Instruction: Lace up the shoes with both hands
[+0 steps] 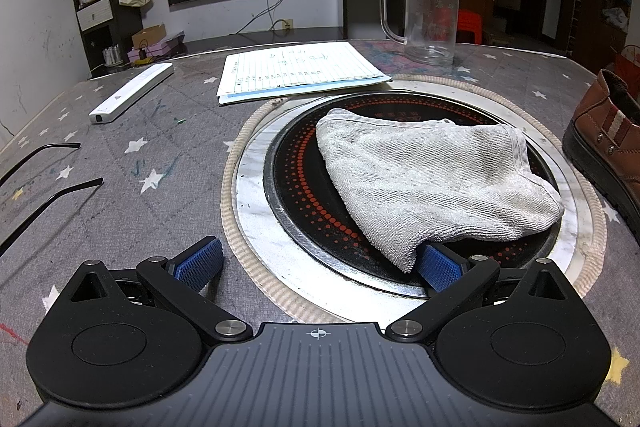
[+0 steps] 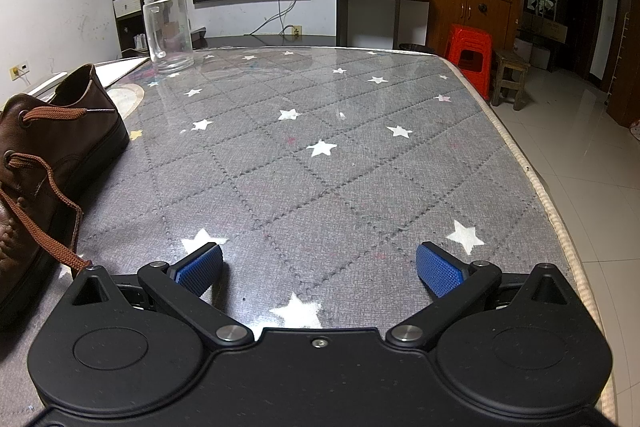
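A brown leather shoe [image 2: 44, 155] stands at the left edge of the right wrist view, heel away from me, with a brown lace [image 2: 52, 187] threaded through its eyelets and one loose end trailing down near my right gripper's left finger. The shoe's heel part also shows at the right edge of the left wrist view [image 1: 608, 143]. My right gripper [image 2: 320, 269] is open and empty over the star-patterned table, to the right of the shoe. My left gripper [image 1: 320, 263] is open and empty, its right fingertip under the edge of a grey cloth [image 1: 432, 187].
The cloth lies on a round black cooktop [image 1: 296, 187] set in the table. A clear mug [image 1: 430, 15], a notepad [image 1: 296, 71], a white remote [image 1: 132, 93] and eyeglass arms [image 1: 40, 163] lie around. The table's right edge [image 2: 532, 163] drops to a tiled floor.
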`<state>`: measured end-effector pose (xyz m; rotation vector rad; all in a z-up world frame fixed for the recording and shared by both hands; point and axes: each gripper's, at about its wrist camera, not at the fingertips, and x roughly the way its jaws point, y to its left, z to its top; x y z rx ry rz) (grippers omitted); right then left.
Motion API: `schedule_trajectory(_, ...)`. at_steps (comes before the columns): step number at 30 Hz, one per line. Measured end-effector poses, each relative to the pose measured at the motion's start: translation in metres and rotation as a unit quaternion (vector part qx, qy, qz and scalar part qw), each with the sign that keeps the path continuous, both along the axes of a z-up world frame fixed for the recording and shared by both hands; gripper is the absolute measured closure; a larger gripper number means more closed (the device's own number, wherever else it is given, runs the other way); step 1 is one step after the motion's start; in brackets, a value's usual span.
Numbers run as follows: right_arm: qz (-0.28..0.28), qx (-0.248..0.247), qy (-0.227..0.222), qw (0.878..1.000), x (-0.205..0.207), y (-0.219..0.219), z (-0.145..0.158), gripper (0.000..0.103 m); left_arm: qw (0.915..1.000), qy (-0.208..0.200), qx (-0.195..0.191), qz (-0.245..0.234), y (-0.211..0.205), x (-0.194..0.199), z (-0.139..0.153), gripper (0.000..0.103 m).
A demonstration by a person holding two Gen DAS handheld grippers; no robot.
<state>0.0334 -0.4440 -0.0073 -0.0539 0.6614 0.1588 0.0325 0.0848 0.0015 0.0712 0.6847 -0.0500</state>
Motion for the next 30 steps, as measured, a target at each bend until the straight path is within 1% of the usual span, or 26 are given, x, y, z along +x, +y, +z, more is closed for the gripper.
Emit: schedule_trajectory(30, 0.000, 0.001, 0.000, 1.000, -0.0001, 0.0001, 0.0006, 0.000, 1.0000, 0.000, 0.000, 0.000, -0.0043, -0.0027, -0.0008, 0.000)
